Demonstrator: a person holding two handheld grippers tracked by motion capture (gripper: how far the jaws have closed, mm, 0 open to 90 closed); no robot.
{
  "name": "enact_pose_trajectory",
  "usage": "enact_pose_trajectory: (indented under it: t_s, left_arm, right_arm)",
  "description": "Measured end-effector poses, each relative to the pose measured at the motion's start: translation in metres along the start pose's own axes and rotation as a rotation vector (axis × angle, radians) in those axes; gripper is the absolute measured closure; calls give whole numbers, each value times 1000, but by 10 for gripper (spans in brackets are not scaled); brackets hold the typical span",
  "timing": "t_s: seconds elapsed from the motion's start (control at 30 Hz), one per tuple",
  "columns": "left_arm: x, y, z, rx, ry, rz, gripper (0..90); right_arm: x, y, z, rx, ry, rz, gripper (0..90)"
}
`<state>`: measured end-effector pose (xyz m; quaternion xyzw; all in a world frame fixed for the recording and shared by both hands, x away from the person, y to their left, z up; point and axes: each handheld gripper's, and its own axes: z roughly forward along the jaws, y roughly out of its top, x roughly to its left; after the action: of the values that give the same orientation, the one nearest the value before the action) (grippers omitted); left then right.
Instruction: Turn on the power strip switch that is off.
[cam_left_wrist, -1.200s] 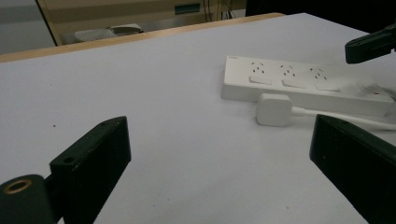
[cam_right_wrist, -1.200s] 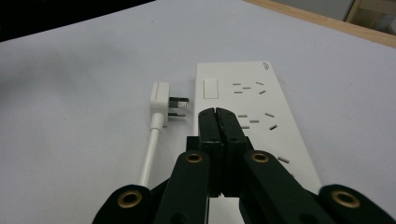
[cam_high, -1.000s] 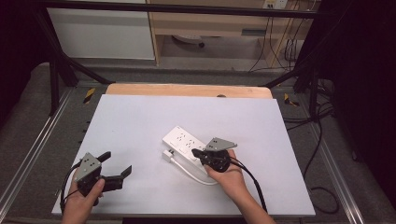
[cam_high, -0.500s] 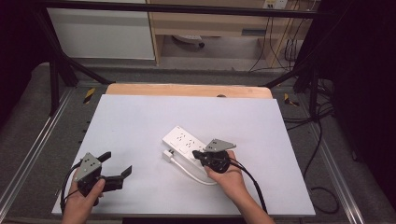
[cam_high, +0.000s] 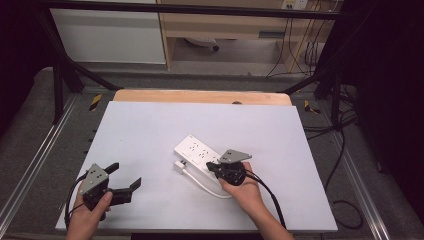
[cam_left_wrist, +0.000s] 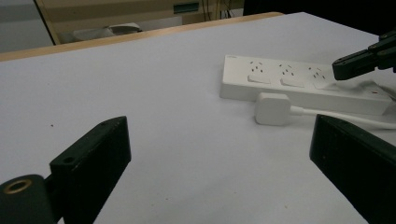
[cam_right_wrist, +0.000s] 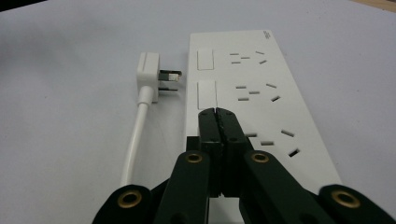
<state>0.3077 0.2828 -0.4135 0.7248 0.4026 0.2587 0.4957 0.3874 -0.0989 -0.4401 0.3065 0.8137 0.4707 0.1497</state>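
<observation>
A white power strip (cam_high: 196, 150) lies near the table's middle, and its three rocker switches and sockets show in the right gripper view (cam_right_wrist: 261, 88). Its white plug (cam_high: 179, 166) lies unplugged beside it, prongs toward the strip (cam_right_wrist: 150, 74), with the cable (cam_high: 206, 186) curling back. My right gripper (cam_high: 211, 168) is shut with nothing between its jaws. Its tips (cam_right_wrist: 218, 115) rest at the nearest switch; I cannot tell whether they touch it. My left gripper (cam_high: 126, 181) is open at the table's front left, well apart from the strip (cam_left_wrist: 299, 81) and plug (cam_left_wrist: 272, 108).
The white tabletop (cam_high: 150, 125) has a wooden strip (cam_high: 200, 96) along its far edge. Metal rails (cam_high: 30, 170) run along both sides. Shelving and hanging cables (cam_high: 300, 50) stand behind the table.
</observation>
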Motion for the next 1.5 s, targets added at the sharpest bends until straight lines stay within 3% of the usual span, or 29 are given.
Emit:
enact_pose_trajectory:
  t_s: [1.5]
  left_arm:
    - [0, 0, -1, -4, 0, -5, 54]
  right_arm:
    - [3, -5, 4, 20, -7, -14, 900]
